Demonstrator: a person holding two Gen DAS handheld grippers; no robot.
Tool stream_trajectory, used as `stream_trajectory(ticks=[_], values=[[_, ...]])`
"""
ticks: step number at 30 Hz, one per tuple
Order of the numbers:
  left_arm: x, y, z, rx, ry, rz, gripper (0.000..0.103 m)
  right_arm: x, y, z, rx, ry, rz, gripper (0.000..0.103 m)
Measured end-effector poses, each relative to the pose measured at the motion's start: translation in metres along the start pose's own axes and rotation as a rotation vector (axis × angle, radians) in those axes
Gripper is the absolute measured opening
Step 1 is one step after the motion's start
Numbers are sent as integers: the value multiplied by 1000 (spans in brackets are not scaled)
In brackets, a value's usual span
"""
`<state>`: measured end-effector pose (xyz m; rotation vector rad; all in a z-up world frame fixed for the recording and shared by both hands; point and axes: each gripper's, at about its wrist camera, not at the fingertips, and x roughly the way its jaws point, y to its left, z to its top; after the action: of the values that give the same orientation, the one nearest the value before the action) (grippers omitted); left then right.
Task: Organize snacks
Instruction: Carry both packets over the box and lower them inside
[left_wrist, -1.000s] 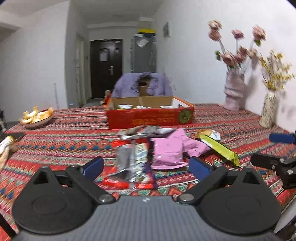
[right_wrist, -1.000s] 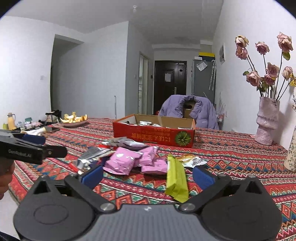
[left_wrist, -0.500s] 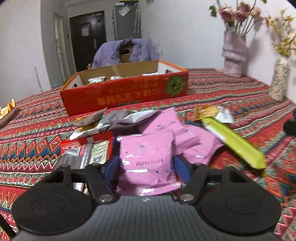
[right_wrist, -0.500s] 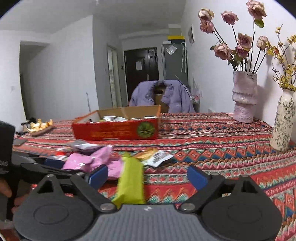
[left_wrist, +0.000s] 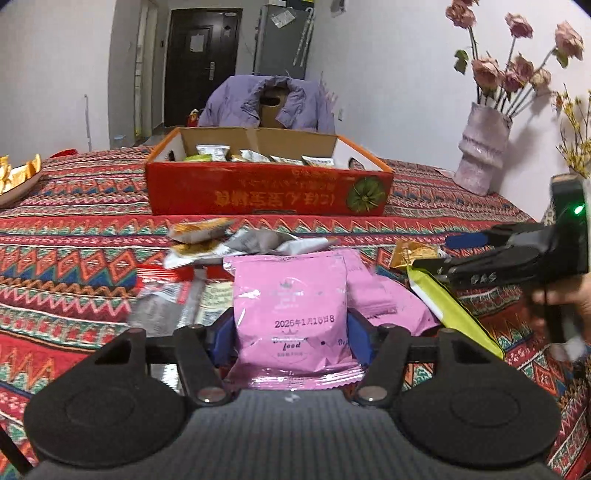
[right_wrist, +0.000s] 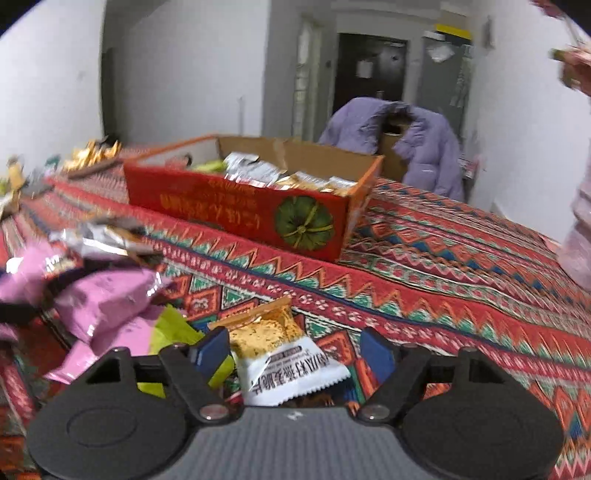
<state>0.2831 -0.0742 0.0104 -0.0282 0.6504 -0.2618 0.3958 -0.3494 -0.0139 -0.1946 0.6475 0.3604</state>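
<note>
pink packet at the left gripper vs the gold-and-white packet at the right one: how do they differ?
The pink packet is plain pink with a printed date; the gold-and-white packet is gold on top, white with black lettering below. The pink packet fills the closing left gripper, both pads against it; the gold-and-white one leaves a gap at one pad of the closing right gripper. Both are sealed snack packets.

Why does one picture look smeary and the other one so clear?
Right wrist view: motion blur smears the pink packets at left and the box. Left wrist view: sharper, the date on the pink packet reads clearly. Both bend at the edges, fisheye.
</note>
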Motion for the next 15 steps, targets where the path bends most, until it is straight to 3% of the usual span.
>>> stream_trajectory(ticks=[4, 6, 10, 15], values=[[-3, 4, 3, 0, -6, 52, 62, 9, -4, -3, 83, 8, 40, 57], [-7, 5, 4, 2, -18, 69, 62, 6, -2, -6, 97, -3, 14, 46], [-24, 6, 5, -3, -49, 66, 62, -17, -1, -18, 176, 8, -70, 41], [-50, 2, -1, 5, -77, 63, 62, -81, 16, -46, 247, -47, -173, 41]])
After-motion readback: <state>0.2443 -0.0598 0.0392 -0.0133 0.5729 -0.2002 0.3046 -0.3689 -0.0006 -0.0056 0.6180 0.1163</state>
